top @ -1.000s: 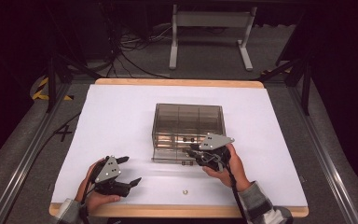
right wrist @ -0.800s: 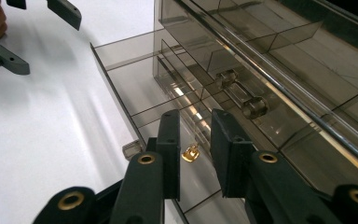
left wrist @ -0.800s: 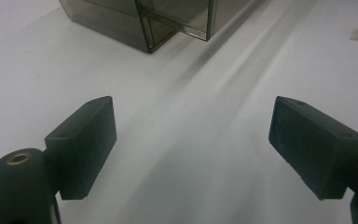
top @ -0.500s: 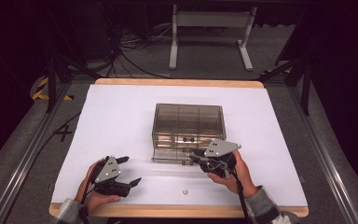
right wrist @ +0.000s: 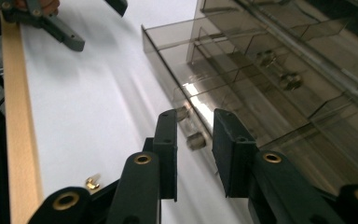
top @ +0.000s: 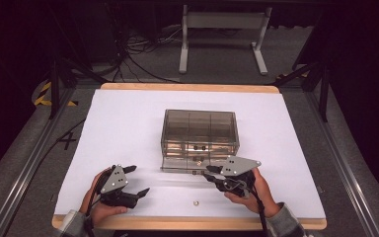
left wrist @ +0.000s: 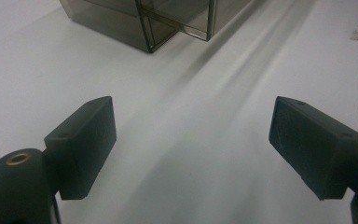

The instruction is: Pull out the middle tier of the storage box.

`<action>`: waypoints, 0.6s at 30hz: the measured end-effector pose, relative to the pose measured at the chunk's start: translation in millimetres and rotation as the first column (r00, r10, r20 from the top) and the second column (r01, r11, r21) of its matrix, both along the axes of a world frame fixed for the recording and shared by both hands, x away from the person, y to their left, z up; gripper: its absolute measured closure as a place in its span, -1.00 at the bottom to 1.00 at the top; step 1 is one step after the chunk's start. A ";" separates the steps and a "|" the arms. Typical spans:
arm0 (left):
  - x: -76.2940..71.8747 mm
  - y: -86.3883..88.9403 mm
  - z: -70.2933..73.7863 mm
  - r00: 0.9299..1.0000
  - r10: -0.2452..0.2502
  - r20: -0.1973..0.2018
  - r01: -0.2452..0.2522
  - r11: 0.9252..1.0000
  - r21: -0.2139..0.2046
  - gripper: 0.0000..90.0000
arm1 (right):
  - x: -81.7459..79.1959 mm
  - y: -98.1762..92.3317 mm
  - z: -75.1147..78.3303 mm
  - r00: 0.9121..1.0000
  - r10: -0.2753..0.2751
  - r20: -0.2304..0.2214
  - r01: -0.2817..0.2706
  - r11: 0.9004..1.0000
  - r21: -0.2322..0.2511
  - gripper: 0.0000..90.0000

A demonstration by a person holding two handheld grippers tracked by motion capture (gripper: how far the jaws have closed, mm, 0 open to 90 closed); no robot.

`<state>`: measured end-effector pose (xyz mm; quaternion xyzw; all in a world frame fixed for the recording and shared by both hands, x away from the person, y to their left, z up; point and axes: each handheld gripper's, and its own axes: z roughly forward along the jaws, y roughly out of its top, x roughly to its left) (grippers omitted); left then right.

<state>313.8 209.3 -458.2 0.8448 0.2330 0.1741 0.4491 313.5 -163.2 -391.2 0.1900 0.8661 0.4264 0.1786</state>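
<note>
Here, smoky clear drawer cabinet (top: 200, 134) (bottom drawer (right wrist: 200, 70) apparently pulled out).

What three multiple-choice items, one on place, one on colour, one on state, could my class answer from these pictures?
1. Where does the small brass piece lie?
A. on the white sheet near the front edge
B. inside the drawer
C. on top of the box

2. What colour is the drawer box?
A. red
B. smoky clear
C. solid white

3. How does the bottom drawer stand?
A. removed
B. fully shut
C. pulled out somewhat

Key: A, it lies between the left gripper and the right gripper; B, dividers show through; C, its front juts past the box.
</note>
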 end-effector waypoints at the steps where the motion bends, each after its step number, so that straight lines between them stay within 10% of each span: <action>1: 0.3 0.4 0.3 1.000 -0.001 0.005 0.001 1.000 0.004 -0.66 | -2.0 -0.8 -0.7 1.000 0.003 -0.004 -0.003 1.000 -0.001 0.61; 18: -0.2 0.3 0.2 1.000 -0.001 0.006 0.001 1.000 0.005 -0.66 | -26.7 4.3 -33.1 0.987 0.133 -0.085 -0.137 0.990 -0.044 0.52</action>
